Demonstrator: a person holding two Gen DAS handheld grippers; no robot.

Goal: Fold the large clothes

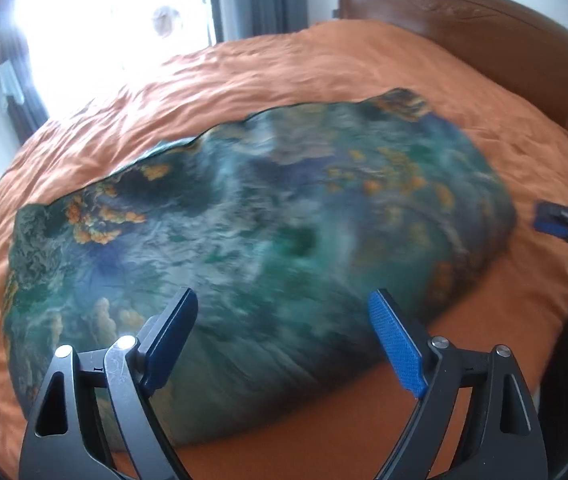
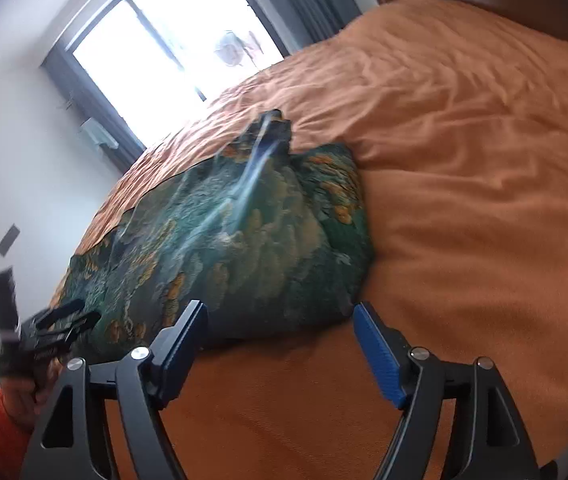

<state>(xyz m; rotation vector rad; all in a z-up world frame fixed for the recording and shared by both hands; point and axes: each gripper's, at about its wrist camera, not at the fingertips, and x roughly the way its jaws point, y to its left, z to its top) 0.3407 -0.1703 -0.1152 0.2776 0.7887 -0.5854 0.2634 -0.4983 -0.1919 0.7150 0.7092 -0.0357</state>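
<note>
Nearest me, my left gripper (image 1: 284, 336) is hanging with its jaws wide and nothing between them; my right gripper (image 2: 279, 340) is gaping just as wide, also empty. Just beyond both, the printed garment (image 1: 243, 216) is lying spread on the orange bedspread (image 1: 284, 64), its near edge touching neither claw. Its long axis is running across my left claw's view, from near-left to far-right toward the brown headboard (image 1: 484, 28). My left gripper is facing the garment's broad middle; my right is facing its end nearer the headboard, so I judge each is closest to its own edge. Farther off, past the garment, the window (image 2: 171, 40) is glaring. I am finding no readable writing or brand.
</note>
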